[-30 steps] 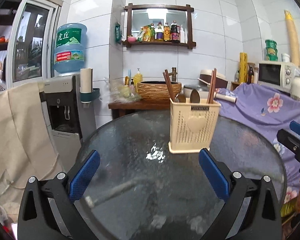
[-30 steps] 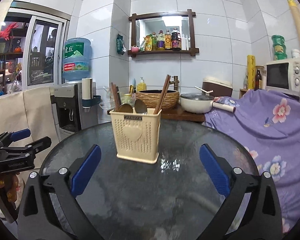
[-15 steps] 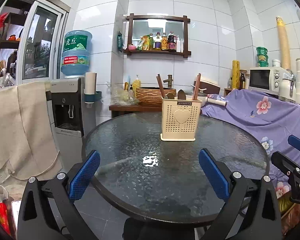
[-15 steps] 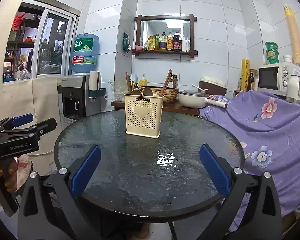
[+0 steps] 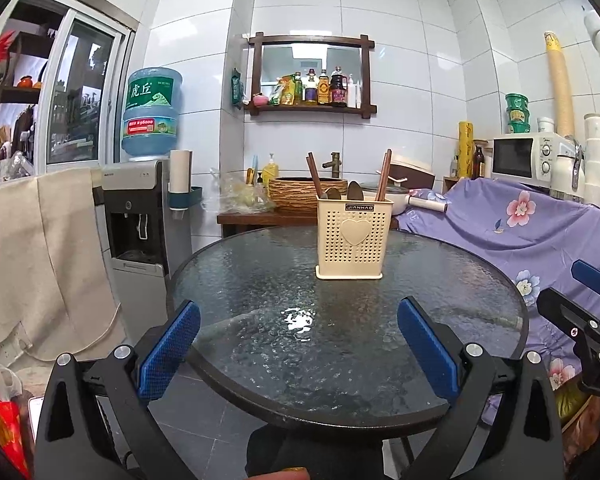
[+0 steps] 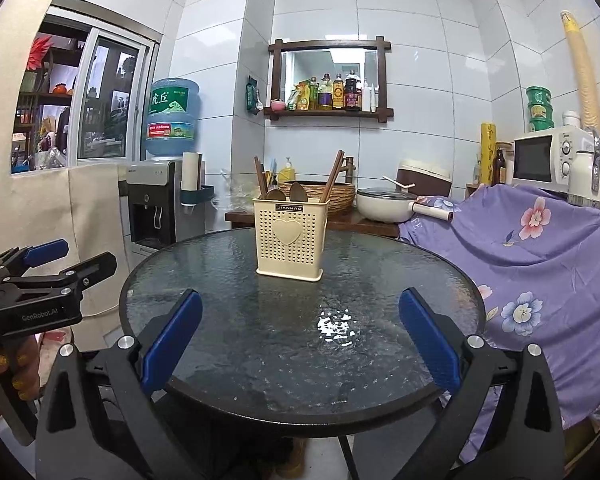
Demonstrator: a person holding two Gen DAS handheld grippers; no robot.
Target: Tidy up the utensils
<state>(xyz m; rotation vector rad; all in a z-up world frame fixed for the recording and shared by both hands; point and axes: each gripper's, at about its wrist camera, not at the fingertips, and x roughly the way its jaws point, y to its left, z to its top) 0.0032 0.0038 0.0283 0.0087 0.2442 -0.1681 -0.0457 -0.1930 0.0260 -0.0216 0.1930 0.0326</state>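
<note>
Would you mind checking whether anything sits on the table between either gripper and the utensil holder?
Nothing visible does. Both the left gripper and the right gripper are open and empty, and only bare glass table lies between them and the holder, which already contains chopsticks and spoons.

Round dark table of textured glass with a black rim, cream perforated utensil holder standing upright toward its far side, brown chopsticks and spoons poking from the top, ceiling light glinting off the glass.
</note>
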